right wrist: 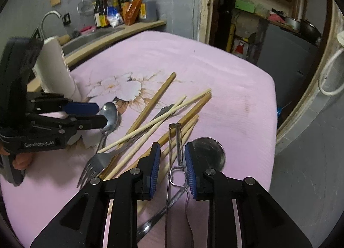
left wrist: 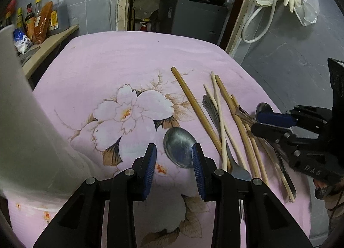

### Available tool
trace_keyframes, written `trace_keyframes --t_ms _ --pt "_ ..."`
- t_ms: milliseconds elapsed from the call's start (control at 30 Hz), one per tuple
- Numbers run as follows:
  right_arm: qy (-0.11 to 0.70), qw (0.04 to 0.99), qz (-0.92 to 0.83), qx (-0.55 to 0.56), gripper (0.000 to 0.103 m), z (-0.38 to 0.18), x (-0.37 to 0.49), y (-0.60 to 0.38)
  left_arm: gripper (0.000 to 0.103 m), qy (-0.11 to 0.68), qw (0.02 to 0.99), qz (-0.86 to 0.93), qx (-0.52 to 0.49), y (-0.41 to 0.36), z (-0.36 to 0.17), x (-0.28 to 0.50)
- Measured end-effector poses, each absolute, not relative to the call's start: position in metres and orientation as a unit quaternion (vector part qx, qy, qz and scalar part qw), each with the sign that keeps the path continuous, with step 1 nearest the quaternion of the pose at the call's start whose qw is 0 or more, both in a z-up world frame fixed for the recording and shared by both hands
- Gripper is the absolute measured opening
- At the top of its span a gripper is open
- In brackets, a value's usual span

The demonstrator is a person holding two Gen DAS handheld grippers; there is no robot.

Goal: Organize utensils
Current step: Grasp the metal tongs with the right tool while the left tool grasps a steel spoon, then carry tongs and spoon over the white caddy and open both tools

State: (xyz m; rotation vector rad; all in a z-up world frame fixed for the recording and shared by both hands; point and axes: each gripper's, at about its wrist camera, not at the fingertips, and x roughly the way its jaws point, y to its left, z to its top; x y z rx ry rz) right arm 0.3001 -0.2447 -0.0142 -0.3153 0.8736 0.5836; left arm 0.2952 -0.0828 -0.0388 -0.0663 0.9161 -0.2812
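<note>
Left gripper (left wrist: 174, 155): fingers part-open, empty, beside spoon (left wrist: 178, 148). Right gripper (right wrist: 172, 155): fingers astride peeler (right wrist: 177, 142), apparently ungripped, for sorting.

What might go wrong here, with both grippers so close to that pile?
1. The right gripper straddles a thin metal tool lying across the chopsticks; lifting it may drag or scatter them.
2. The left gripper is at the spoon by its smooth, rounded bowl, which could slip out of the pads.
3. The fork lies tangled under the sticks and may shift too.
</note>
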Motion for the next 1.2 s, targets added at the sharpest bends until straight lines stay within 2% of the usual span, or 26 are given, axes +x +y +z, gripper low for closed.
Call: trace_keyframes --t_ms 267,433,533,600,800,1000,1200 --pt "0.433 0.841 0.282 -0.158 0.022 -0.021 0.31 -0.238 0.029 0.445 0.885 -0.132 -0.04 -0.086 -0.041 0.305" --pt "0.449 0.835 0.281 -0.152 0.021 -0.022 0.318 -0.235 0.012 0.447 0.882 -0.141 -0.046 -0.088 -0.041 0.307" --pt "0.459 0.833 0.278 -0.132 0.021 -0.022 0.322 -0.237 0.006 0.446 0.881 -0.149 -0.053 -0.09 -0.041 0.307" --pt "0.461 0.835 0.274 -0.123 0.013 -0.021 0.323 -0.238 0.004 0.443 0.881 -0.156 -0.06 -0.09 -0.04 0.308" --pt "0.455 0.846 0.262 -0.097 0.01 -0.019 0.317 -0.241 0.001 0.428 0.886 -0.165 -0.07 -0.09 -0.034 0.303" --pt "0.394 0.879 0.264 -0.056 0.01 0.0 0.289 -0.248 0.0 0.358 0.919 -0.158 -0.046 -0.091 -0.007 0.273" --pt "0.267 0.93 0.253 -0.025 0.01 0.027 0.237 -0.245 0.0 0.246 0.96 -0.134 -0.025 -0.09 0.034 0.229"
